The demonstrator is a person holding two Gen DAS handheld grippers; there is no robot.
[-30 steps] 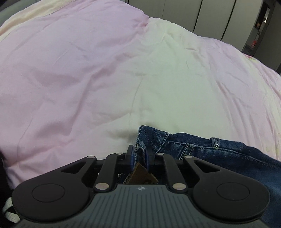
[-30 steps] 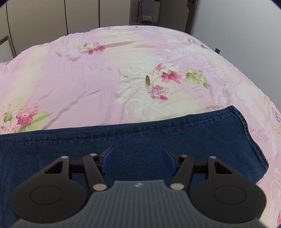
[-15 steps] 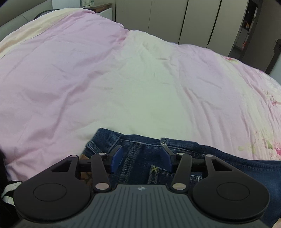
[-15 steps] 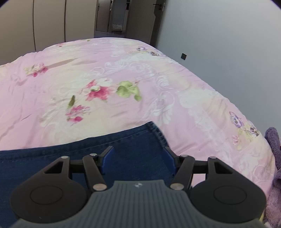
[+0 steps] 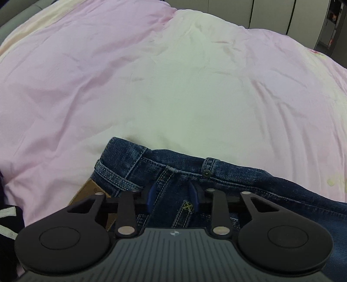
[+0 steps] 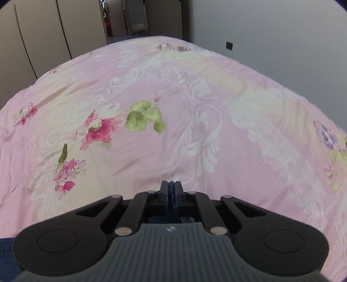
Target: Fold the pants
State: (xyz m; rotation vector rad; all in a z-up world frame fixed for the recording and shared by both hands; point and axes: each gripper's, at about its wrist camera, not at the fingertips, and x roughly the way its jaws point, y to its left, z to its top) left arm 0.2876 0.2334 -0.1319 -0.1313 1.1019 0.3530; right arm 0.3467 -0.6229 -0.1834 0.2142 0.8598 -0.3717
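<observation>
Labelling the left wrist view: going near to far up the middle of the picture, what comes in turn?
left gripper → jeans waistband → pale quilt → cupboard doors

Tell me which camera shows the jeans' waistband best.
The left wrist view: the waistband of the jeans lies in plain sight, belt loop and rivet included. The right wrist view shows only slivers of denim behind its gripper.

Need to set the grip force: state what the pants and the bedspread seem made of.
Pants: dark blue denim, matte, with pale contrast stitching and a metal rivet; likely stiff cotton.
Bedspread: thin pink woven cloth, slight sheen, printed flowers, fine creases; cotton or a blend, can't tell.
</observation>
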